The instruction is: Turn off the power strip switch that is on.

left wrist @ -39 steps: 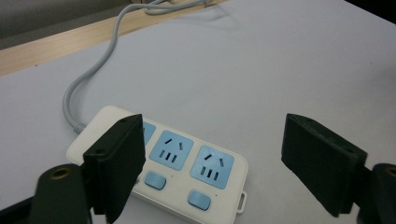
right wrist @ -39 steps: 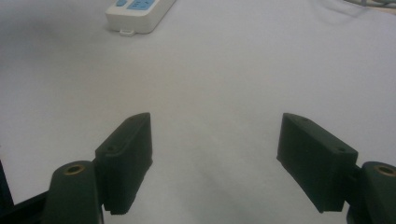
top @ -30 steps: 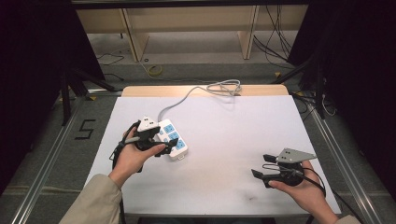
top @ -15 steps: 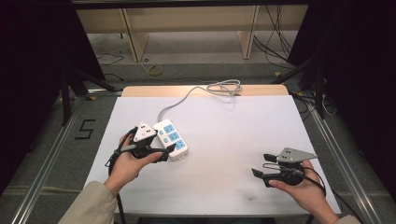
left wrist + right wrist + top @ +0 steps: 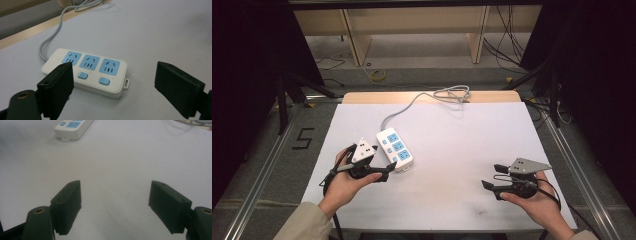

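Power strip (image 5: 395,149) lies flat on the white tabletop (image 5: 462,140), left of centre in the high view, sockets up, its grey cord (image 5: 412,105) running to the far edge. In the left gripper view the strip (image 5: 86,71) sits just beyond the jaws, three blue sockets and two blue switches visible.

Left tool (image 5: 384,171) jaws wide apart, holding nothing; tips point at the strip's near end from the lower left, just beside it. I judge this a line-up for a grasp across the short end, which would explain the low, level hold.

Right tool (image 5: 488,186) at lower right, well apart from the strip, jaws spread, empty. Looks parked, leaving the left side free.

Versus half a second ago: left tool has drawn back toward the bottom of the frame, now uncovering the strip. Strip and right tool unchanged.
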The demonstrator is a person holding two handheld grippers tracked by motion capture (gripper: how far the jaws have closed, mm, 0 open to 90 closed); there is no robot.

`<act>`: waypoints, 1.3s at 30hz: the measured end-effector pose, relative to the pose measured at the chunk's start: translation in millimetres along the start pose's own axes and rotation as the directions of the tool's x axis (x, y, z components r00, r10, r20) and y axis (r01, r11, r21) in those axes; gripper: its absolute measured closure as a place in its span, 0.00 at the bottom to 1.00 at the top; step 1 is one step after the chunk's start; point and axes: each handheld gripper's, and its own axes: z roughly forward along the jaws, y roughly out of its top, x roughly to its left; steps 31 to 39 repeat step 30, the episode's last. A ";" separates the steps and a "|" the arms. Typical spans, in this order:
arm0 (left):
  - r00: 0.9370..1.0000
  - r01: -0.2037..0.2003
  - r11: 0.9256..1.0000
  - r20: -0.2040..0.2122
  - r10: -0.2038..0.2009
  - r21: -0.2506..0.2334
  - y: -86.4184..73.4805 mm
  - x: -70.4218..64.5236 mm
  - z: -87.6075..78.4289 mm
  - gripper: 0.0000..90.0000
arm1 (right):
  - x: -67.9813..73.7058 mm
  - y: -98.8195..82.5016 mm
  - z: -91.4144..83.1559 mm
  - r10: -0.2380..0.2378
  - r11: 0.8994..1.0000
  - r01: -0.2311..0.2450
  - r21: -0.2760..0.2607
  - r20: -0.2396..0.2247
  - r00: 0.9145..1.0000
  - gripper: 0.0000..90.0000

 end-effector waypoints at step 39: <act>0.999 0.016 0.999 -0.036 -0.014 0.044 -41.3 -3.0 -27.5 0.17 | -1.4 -1.0 -2.1 -0.008 1.000 0.008 0.002 0.008 1.000 0.29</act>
